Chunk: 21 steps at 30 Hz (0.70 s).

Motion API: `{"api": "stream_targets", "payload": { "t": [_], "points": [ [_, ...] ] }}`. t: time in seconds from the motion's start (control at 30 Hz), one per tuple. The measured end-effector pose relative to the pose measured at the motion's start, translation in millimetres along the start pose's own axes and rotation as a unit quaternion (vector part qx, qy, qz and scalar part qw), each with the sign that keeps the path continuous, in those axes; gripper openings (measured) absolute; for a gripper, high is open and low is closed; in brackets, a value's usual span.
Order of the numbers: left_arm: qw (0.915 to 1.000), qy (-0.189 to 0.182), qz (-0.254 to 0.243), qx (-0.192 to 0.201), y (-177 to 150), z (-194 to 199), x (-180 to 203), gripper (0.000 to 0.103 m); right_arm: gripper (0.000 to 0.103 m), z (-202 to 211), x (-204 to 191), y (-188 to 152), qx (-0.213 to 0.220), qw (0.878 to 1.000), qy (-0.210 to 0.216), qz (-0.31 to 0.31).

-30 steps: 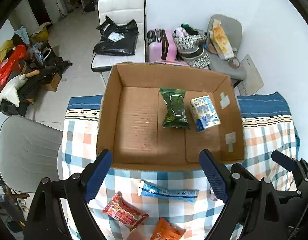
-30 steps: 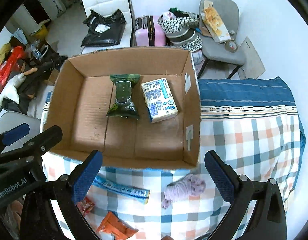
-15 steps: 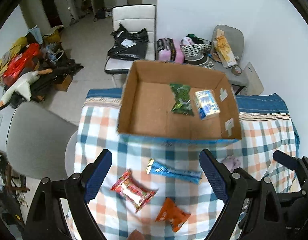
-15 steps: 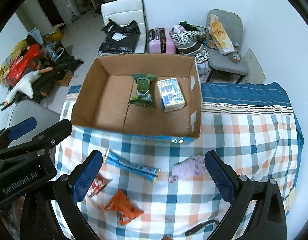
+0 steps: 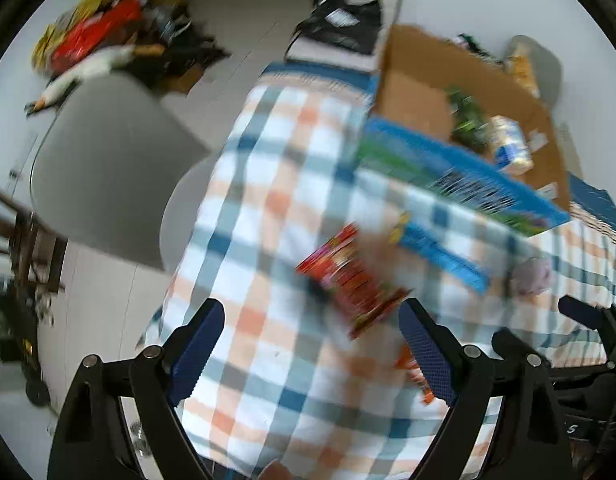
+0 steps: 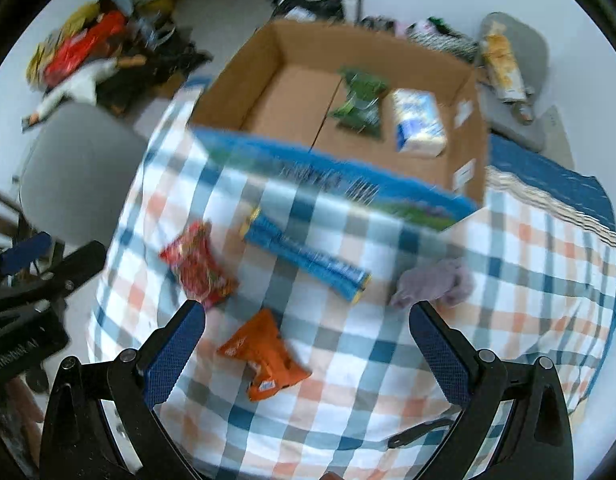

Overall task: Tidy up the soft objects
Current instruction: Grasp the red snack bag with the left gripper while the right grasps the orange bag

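Both grippers — left (image 5: 311,344), right (image 6: 307,342) — hang wide apart, holding nothing; crinkly red snack packet (image 6: 198,268) mid-left, brown cardboard box (image 6: 268,64) up top.

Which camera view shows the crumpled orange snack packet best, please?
The right wrist view: the crumpled orange snack packet lies whole and fairly sharp on the checked tablecloth. In the left wrist view it is blurred and partly hidden behind a finger.

Motion blur smears the red snack packet (image 5: 350,280) and box print (image 5: 460,184) beyond reading.
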<state>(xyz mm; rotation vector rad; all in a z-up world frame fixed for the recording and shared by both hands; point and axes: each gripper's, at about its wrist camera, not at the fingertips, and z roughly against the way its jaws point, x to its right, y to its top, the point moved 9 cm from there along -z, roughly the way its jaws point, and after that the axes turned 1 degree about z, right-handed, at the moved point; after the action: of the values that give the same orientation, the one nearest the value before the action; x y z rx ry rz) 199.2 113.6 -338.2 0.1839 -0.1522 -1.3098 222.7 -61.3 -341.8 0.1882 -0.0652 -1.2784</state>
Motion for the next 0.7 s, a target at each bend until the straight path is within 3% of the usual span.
{"api": "stream_targets", "payload": {
  "t": [0.23,0.37,0.43,0.47,0.5,0.6,0.7],
  "points": [
    [0.9978,0.010,0.029,-0.060,-32,-44,-25,0.089,0.103,-84,-42,-49,-0.098,0.992,0.010,0.077],
    [0.9953,0.013,0.037,-0.089,-37,-65,-27,0.089,0.103,-131,-52,-74,-0.153,0.985,0.013,0.080],
    [0.9941,0.007,0.043,-0.100,-35,-74,-24,0.089,0.093,-147,-49,-83,-0.172,0.983,0.020,0.059],
    [0.9932,0.001,0.046,-0.107,-33,-79,-21,0.089,0.067,-152,-45,-87,-0.181,0.982,0.021,0.048],
    [0.9925,-0.003,0.048,-0.112,-30,-83,-17,0.089,0.056,-156,-40,-90,-0.190,0.981,0.015,0.041],
    [0.9899,-0.023,0.050,-0.131,-20,-99,0,0.089,0.045,-153,-25,-91,-0.184,0.983,0.022,0.009],
    [0.9849,-0.036,0.057,-0.160,-13,-120,14,0.089,0.042,-140,0,-85,-0.165,0.986,0.004,-0.027]
  ]
}}
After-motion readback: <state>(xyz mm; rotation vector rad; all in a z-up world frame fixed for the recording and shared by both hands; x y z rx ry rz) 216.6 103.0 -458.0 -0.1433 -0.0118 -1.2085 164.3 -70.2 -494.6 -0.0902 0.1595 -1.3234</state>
